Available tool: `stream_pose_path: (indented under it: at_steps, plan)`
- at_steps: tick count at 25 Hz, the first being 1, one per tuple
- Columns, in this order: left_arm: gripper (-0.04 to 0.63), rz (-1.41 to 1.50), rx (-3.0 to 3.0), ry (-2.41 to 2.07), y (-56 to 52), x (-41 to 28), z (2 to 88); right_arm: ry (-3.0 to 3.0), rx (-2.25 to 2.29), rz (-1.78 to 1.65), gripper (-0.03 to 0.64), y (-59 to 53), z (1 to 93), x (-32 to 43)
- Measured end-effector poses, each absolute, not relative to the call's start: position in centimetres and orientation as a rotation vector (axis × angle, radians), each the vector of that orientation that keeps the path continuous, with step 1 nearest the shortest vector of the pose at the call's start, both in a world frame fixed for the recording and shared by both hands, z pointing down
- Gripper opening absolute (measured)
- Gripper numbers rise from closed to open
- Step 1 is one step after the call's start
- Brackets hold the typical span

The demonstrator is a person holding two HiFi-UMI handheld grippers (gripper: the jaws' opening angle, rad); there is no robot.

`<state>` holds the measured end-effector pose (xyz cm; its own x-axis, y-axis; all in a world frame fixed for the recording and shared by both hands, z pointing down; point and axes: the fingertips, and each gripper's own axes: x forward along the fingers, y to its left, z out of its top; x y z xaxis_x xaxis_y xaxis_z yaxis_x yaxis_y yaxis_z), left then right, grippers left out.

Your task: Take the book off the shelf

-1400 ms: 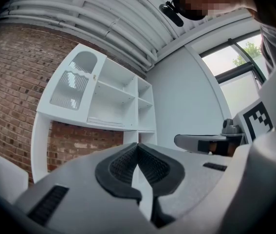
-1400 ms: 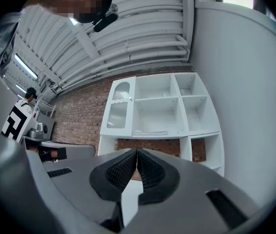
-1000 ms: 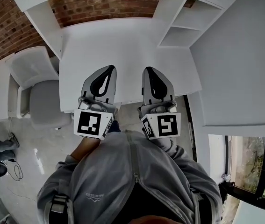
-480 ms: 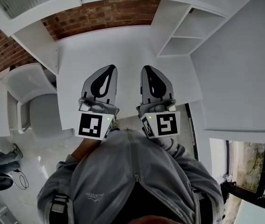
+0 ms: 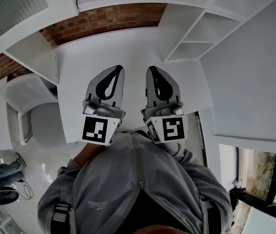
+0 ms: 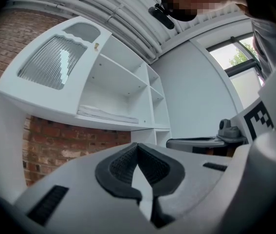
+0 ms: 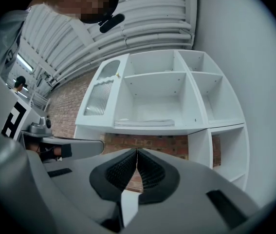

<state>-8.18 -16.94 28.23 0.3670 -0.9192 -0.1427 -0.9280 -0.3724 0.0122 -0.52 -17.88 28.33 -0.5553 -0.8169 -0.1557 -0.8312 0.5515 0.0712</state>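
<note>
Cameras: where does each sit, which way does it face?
Head view: on the head, steeply down at desk; shows left gripper, right gripper, jacket.
Left gripper view: on left gripper, along its shut jaws, up at shelf with book; right gripper at right.
Right gripper view: on right gripper, along shut jaws at same shelf; left gripper at left.
Shared: book, all three.

A white desk [image 5: 133, 52] was observed set against a red brick wall [image 5: 109, 17]. A grey chair [image 5: 47, 122] was noted just beside its left edge. A window [image 5: 260, 172] was recorded at lower right.
</note>
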Motion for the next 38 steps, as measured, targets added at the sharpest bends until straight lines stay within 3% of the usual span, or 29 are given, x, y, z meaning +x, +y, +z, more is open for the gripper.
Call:
stream_pose_path:
  at_steps: [24, 38]
  plan:
    - [0.008, 0.221, -2.301, 1.863, -22.5, -9.0, 25.3, 2.717, -1.213, 0.365, 0.028, -24.7, 25.2, -0.9]
    - [0.009, -0.060, -2.139, 1.806, -25.7, -10.1, 22.4, 2.743, -1.128, 0.632, 0.029, -27.8, 21.3, -3.0]
